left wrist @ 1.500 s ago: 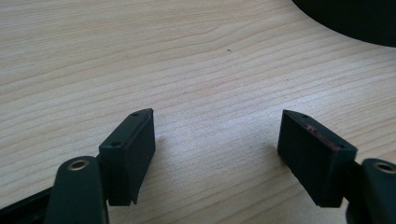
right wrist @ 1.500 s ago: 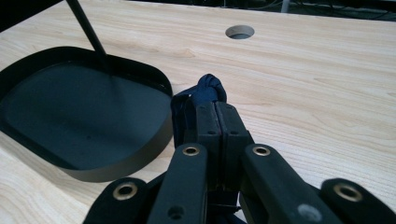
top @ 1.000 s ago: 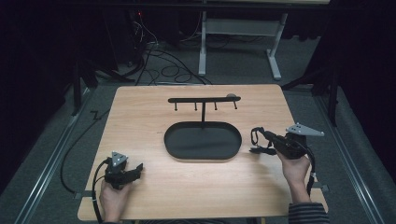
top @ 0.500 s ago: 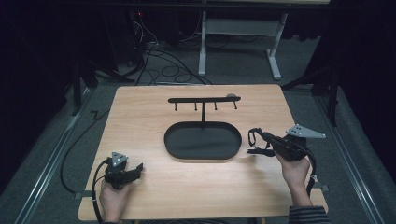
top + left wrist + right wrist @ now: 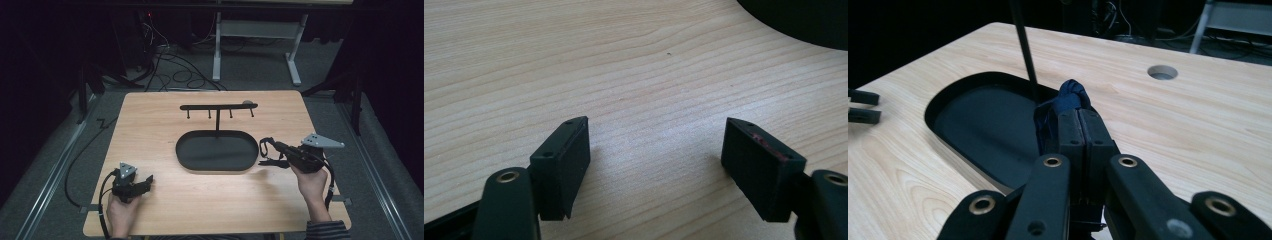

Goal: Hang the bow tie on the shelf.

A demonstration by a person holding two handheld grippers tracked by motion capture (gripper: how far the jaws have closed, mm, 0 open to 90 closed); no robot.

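Note:
My right gripper (image 5: 276, 147) hovers just right of the black oval tray (image 5: 200, 162), shut on a dark blue looped cord (image 5: 265, 152). In the right gripper view the jaws (image 5: 1079, 114) are pressed together and the cord's knot (image 5: 1073, 92) bulges past their tips, above the tray's rim (image 5: 948, 97). A thin pole (image 5: 1023, 45) rises from the tray to a hook bar (image 5: 218, 106) with several small pegs. My left gripper (image 5: 146, 181) rests at the table's front left, open; its jaws (image 5: 656, 145) stand wide apart over bare wood.
The wooden table (image 5: 150, 130) has a round hole (image 5: 1162, 72) near its back edge. The left gripper's tips (image 5: 863, 105) show far off in the right gripper view. Dark floor, cables and a desk frame (image 5: 255, 45) lie beyond the table.
The right gripper with the cord has edged slightly left, toward the tray. The left gripper has kept still.

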